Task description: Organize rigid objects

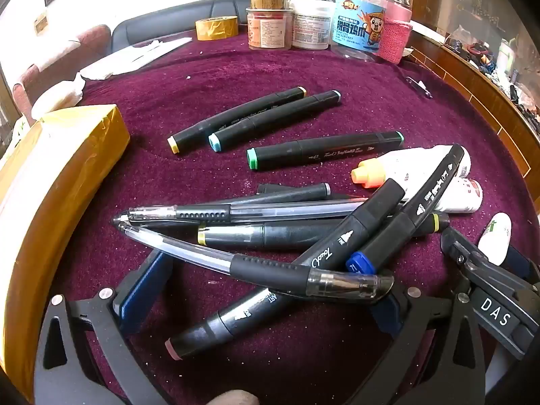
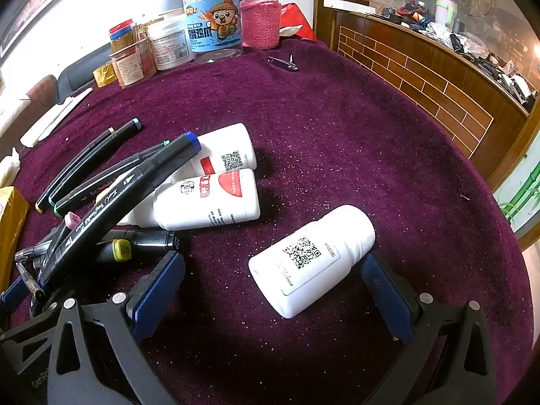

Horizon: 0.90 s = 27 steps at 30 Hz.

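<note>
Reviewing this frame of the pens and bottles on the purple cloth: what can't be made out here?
- Left wrist view: the grey-capped black marker is mostly buried under the clear ballpoint pen.
- Left wrist view: the yellow taped box runs off the left edge.
- Right wrist view: the small label print on the lone white plastic bottle is too small to read.
- Right wrist view: the shelf clutter behind is blurred.

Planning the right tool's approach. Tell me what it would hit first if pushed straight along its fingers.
The right tool, open, would most likely meet the lone white bottle lying on its side between the fingers. Depth is unclear, so it might reach the purple cloth first.
</note>
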Tool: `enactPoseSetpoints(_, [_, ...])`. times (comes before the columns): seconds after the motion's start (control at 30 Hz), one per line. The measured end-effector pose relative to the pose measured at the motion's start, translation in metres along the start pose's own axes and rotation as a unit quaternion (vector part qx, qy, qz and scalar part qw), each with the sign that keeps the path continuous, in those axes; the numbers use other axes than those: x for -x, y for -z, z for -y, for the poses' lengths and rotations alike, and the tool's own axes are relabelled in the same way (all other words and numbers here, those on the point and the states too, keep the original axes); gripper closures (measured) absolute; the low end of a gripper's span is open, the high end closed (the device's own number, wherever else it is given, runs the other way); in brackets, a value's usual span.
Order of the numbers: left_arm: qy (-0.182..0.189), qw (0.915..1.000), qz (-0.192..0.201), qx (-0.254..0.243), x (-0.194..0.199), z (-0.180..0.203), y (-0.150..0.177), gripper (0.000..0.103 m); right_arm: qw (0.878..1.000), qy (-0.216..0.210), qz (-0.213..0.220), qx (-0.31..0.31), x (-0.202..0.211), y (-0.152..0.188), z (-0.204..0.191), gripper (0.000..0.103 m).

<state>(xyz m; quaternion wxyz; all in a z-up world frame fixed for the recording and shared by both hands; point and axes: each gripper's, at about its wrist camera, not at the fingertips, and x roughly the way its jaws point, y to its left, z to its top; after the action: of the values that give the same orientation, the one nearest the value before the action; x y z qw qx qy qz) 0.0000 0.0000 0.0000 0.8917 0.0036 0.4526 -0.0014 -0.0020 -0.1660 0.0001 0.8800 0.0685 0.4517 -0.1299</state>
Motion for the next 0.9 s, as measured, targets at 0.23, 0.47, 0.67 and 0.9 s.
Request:
enactPoseSetpoints(0.23, [0.002,1.0000,-0.001,0.001,-0.0001,-0.0003,-0.0001,0.000,1.000,0.000,0.000,0.000,0.0007,0.0003,0.0003,0.001])
enactPoseSetpoints(0.47, [0.004,1.0000,-0.001,-0.002,-0.0020,-0.0018,-0.0013,0.000,1.000,0.000,0.000,-0.001,0.0003,-0.0007,0.0009,0.001])
enactPoseSetpoints(0.67, [0.003,1.0000,-0.001,-0.002,-0.0004,-0.0008,-0.0019,0.000,1.000,0.001,-0.001,0.001,0.0003,-0.0010,-0.0004,0.001])
enactPoseSetpoints(0.9, [0.003,1.0000,0.000,-0.002,0.0009,-0.0011,0.0006,0.000,1.000,0.001,-0.001,0.001,0.0004,-0.0013,-0.0005,0.001])
